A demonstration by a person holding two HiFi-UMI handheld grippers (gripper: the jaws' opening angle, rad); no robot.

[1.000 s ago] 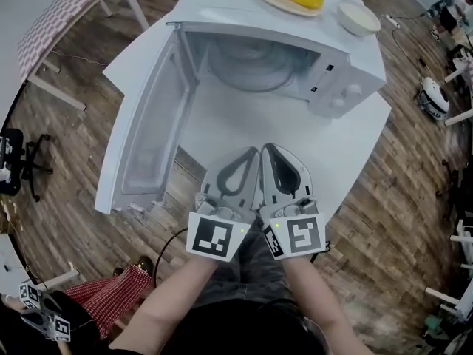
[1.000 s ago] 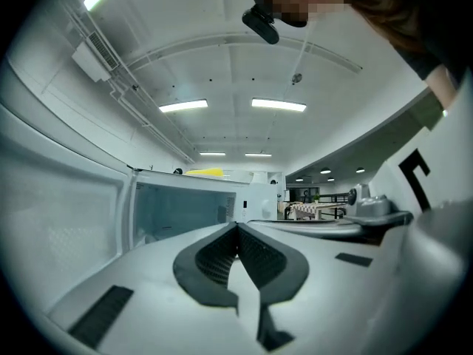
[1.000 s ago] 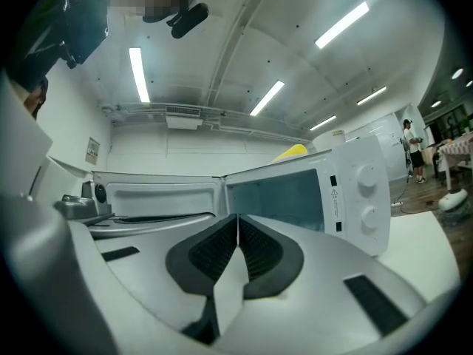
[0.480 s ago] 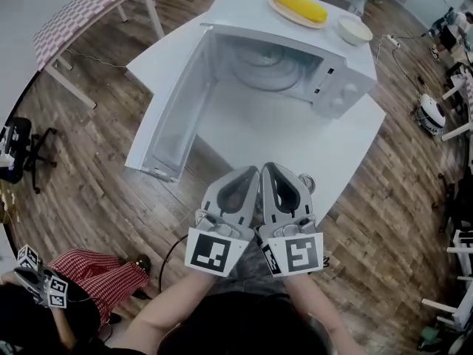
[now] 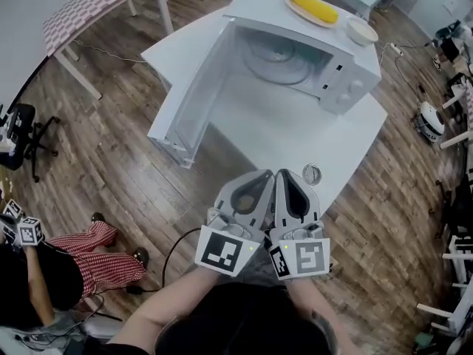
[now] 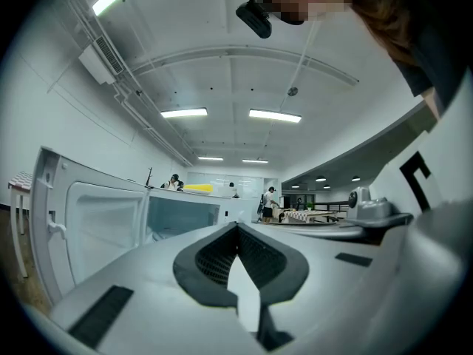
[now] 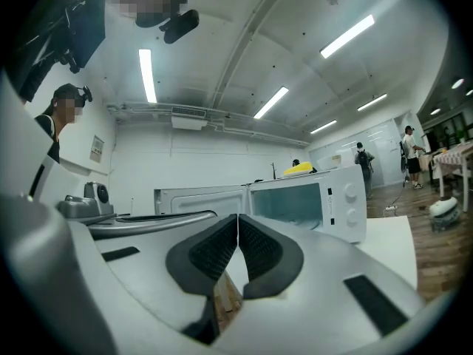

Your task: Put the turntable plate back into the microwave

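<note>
Far left: microwave door [image 5: 185, 102] swung wide open over the bench [image 5: 284, 143]. Left gripper [image 5: 260, 176] held low near the body, jaws clenched on nothing. Turntable plate [image 5: 279, 59] lying inside the microwave [image 5: 347, 86] cavity, apparently seated. Right gripper [image 5: 287, 174] just beside the left, jaws likewise pressed together, empty. Looks like placing done; next probably calls for reaching to the door's outer edge and swinging it closed.

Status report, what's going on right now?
Left gripper, right gripper shut, empty. Turntable plate inside microwave, door open. Small round object on table near grippers.
</note>
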